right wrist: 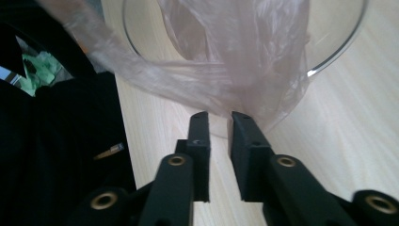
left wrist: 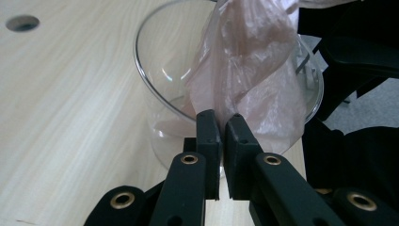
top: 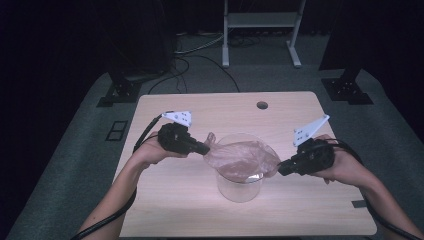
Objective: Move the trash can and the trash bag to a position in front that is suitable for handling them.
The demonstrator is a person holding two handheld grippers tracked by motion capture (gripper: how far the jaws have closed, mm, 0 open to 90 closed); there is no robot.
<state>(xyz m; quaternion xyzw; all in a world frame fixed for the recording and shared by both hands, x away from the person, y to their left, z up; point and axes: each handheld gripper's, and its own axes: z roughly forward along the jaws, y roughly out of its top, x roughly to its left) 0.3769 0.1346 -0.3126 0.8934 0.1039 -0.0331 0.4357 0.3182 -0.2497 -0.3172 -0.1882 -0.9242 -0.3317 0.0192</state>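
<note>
The high view is dim, its surroundings nearly black, with the table (top: 280,107) lit softly from above. Both gripper views are brighter; their near jaws look soft, and glare streaks the glass bowl (left wrist: 146,75).

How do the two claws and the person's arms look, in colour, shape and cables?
Both the left claw and the right claw are black, with two flat jaws and brass-coloured rivets. Each carries a pale grey three-cornered plate with small holes and trails a black cable. The forearms are bare, with no sleeves or gloves.
</note>
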